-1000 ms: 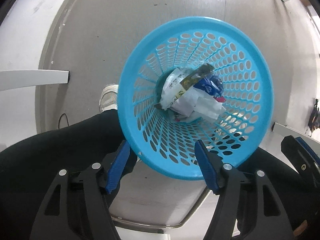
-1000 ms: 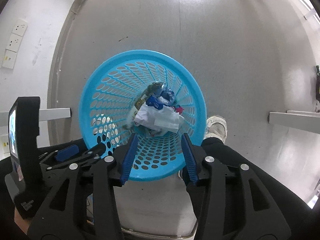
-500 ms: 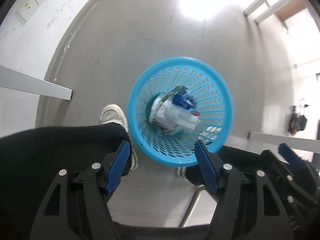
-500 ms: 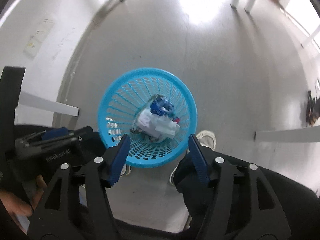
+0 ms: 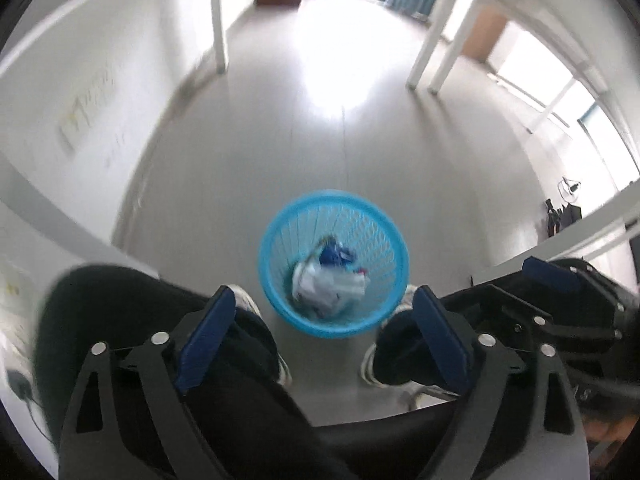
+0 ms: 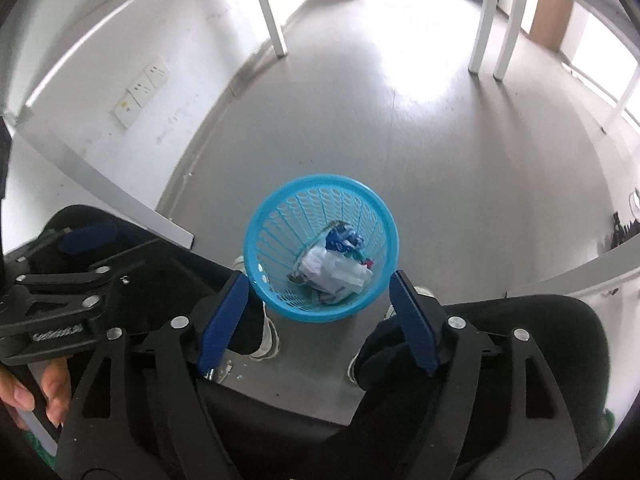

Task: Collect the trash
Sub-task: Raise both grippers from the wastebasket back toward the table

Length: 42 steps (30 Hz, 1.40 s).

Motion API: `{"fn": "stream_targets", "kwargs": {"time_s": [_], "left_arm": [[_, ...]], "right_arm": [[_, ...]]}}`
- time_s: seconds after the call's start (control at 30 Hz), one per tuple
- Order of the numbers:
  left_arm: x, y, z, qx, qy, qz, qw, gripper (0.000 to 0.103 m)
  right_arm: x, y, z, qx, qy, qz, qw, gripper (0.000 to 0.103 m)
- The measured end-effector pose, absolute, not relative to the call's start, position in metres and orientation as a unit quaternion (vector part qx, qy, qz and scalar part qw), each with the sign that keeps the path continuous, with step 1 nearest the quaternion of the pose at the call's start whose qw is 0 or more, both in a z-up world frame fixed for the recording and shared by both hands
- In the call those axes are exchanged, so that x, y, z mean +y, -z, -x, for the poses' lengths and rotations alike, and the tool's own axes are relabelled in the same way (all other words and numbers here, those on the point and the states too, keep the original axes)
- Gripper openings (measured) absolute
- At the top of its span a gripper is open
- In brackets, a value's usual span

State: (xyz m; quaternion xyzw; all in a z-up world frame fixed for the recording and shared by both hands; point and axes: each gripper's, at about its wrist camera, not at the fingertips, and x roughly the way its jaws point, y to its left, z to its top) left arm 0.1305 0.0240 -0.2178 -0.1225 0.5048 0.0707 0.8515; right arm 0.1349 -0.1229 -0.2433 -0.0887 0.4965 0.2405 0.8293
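Right wrist view: both grippers (image 6: 320,320) (image 5: 324,344) are held wide apart and empty, so crumpled wrappers (image 6: 332,272) are best left settled in the blue perforated plastic basket (image 6: 276,216).

Both grippers now much higher above the basket (image 5: 334,264).

black tool (image 6: 320,312) frames, blue pads (image 6: 220,318), silver screws.

Glossy grey floor (image 6: 460,152), white wall (image 6: 100,60) with sockets (image 6: 141,90), white table legs (image 6: 490,20), bright windows (image 5: 532,68).
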Motion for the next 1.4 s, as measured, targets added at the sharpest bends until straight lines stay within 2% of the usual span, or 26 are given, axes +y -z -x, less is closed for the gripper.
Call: {"fn": "stream_targets", "kwargs": {"time_s": [0.1, 0.3, 0.4, 0.83, 1.4], "left_arm": [[0.022, 0.195, -0.116, 0.468, -0.063, 0.11, 0.875, 0.097], [0.023, 0.162, -0.096, 0.417, -0.055, 0.1, 0.902, 0.097], [0.027, 0.148, -0.086, 0.395, -0.052, 0.108, 0.911, 0.097], [0.031, 0.089, -0.064, 0.317, -0.05, 0.097, 0.942, 0.097], [0.076, 0.019, -0.079, 0.244, -0.054, 0.102, 0.963, 0.097]], "right_arm": [[-0.13, 0.225, -0.123, 0.473, -0.247, 0.081, 0.842, 0.079], [-0.142, 0.194, -0.098, 0.427, -0.258, 0.075, 0.863, 0.091], [-0.148, 0.177, -0.087, 0.405, -0.265, 0.072, 0.872, 0.094], [-0.156, 0.095, -0.059, 0.311, -0.29, 0.054, 0.904, 0.094], [-0.124, 0.019, -0.105, 0.245, -0.299, 0.034, 0.922, 0.094]]}}
